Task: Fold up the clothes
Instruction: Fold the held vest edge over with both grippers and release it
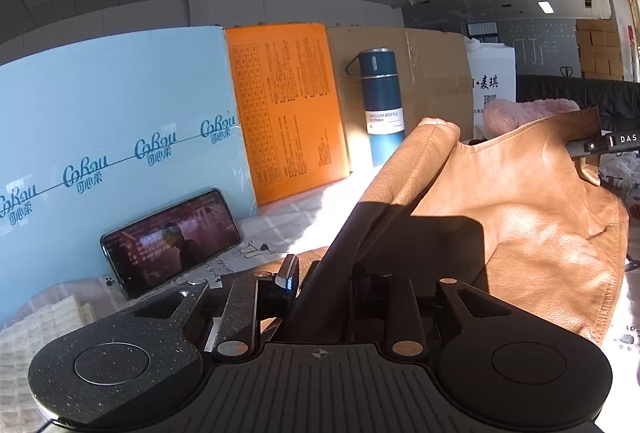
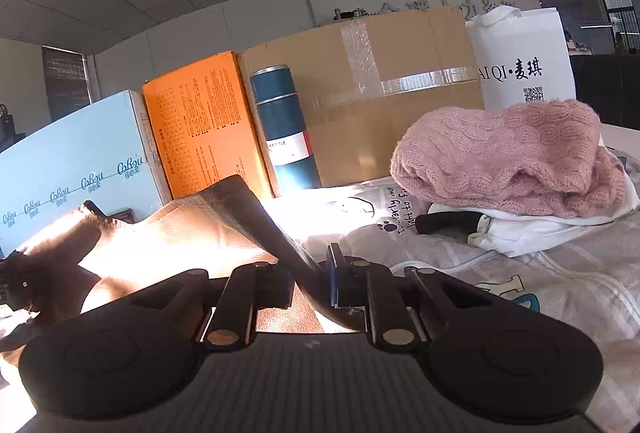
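A tan leather garment (image 1: 520,213) is held up over the bed, half in sun and half in shadow. One folded edge of it runs down between the jaws of my left gripper (image 1: 324,277). The left pad (image 1: 289,273) stands a little clear of the leather, so this gripper is open. At the right edge of the left wrist view, my right gripper (image 1: 588,147) pinches the garment's far corner. In the right wrist view the same garment (image 2: 180,233) passes between the jaws of my right gripper (image 2: 310,273), which is shut on it. The left gripper shows there only as a dark shape at the far left.
A folded pink knit sweater (image 2: 508,153) lies on white clothes (image 2: 532,229) at the right of the bed. Along the back stand a blue box (image 1: 100,113), an orange box (image 1: 288,105), a cardboard box (image 2: 380,93), a teal vacuum bottle (image 1: 380,105) and a white bag (image 2: 520,57). A phone (image 1: 172,237) leans on the blue box.
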